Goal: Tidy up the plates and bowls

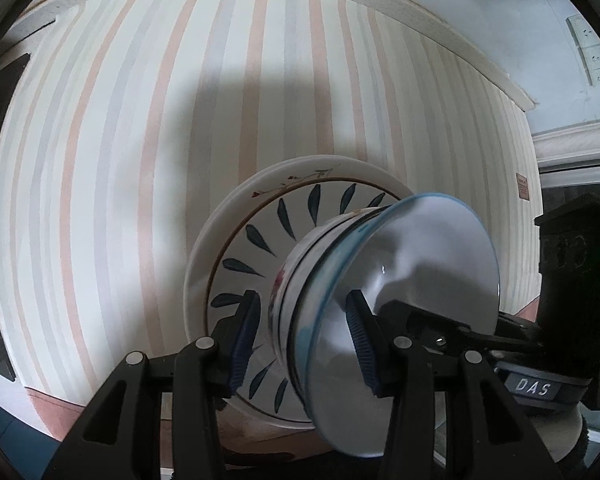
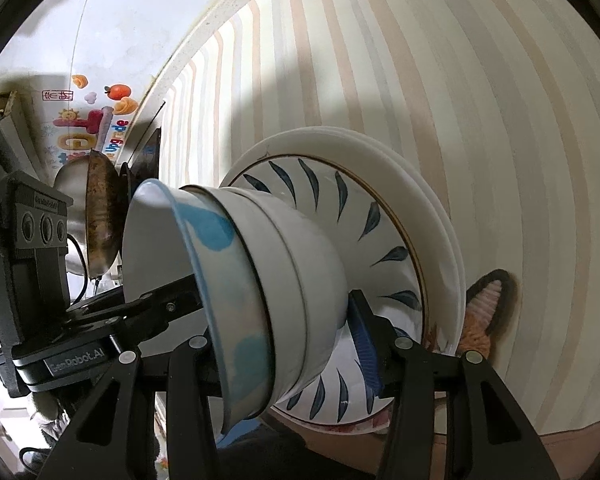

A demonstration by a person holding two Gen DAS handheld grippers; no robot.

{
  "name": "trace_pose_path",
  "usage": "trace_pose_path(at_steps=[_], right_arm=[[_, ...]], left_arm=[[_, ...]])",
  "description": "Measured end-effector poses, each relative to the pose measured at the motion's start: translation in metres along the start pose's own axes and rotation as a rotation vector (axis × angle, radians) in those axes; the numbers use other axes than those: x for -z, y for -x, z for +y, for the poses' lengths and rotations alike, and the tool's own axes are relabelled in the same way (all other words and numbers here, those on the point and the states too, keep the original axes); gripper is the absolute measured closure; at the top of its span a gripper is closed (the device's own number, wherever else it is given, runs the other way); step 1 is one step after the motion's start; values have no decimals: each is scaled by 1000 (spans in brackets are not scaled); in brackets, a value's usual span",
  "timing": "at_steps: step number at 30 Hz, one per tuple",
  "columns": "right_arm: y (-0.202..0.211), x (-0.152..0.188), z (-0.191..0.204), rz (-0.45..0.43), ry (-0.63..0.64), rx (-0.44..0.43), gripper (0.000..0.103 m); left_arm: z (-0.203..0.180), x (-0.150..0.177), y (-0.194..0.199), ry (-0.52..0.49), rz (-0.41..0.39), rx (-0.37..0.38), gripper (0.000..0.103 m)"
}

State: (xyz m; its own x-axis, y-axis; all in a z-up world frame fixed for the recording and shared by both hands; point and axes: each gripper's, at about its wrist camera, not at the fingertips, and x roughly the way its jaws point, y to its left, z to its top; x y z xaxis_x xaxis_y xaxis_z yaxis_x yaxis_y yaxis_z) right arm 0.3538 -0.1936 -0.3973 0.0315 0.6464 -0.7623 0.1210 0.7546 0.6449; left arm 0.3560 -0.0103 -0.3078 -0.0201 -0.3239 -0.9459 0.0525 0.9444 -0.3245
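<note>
Striped cloth covers the bench, where nested bowls sit on stacked plates. Both claws, left and right, straddle the bowl stack, jaws spread. Stacking looks nearly finished; lifting next would need both claws squeezing together evenly.

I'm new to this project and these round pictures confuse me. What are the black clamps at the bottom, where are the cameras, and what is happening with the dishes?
There is no robot. A person holds a two-finger clamp in each hand, and each carries a wide-angle camera looking along its fingers. One picture comes from the left gripper, the other from the right gripper. Both views are turned sideways. On the striped tablecloth lies a pile of plates with nested bowls on top. Both grippers straddle the bowls. Whether they are squeezing is unclear.
</note>
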Motion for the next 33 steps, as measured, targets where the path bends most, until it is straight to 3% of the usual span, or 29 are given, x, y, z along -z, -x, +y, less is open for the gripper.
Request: trace_pose_path(at_steps=[7,12,13,15,19,20,27,33], right_arm=[[18,4,3,-50,-1,18,51],[51,23,22,-135,47,119,37],[58,28,27,-156,61,140,30],[76,46,44,-208,102,192,20],[108,83,78,-308,164,307,12],[114,92,86,-330,172,329,12],[166,152,131,-517,227,446,8],[203,204,149,-594,272,446,7]], left_arm=[[-1,12,21,-11,-56,-47,61],[-9,33,61,-78,-173,-146,61],[-10,38,69,-92,-191,-157,61],[-17,53,89,-122,-253,-191,56],[-26,78,118,-155,-342,-227,17],[-29,87,126,-161,-368,-233,14],[-41,133,166,-159,-494,-251,13],[-56,183,197,-132,-581,-254,13]])
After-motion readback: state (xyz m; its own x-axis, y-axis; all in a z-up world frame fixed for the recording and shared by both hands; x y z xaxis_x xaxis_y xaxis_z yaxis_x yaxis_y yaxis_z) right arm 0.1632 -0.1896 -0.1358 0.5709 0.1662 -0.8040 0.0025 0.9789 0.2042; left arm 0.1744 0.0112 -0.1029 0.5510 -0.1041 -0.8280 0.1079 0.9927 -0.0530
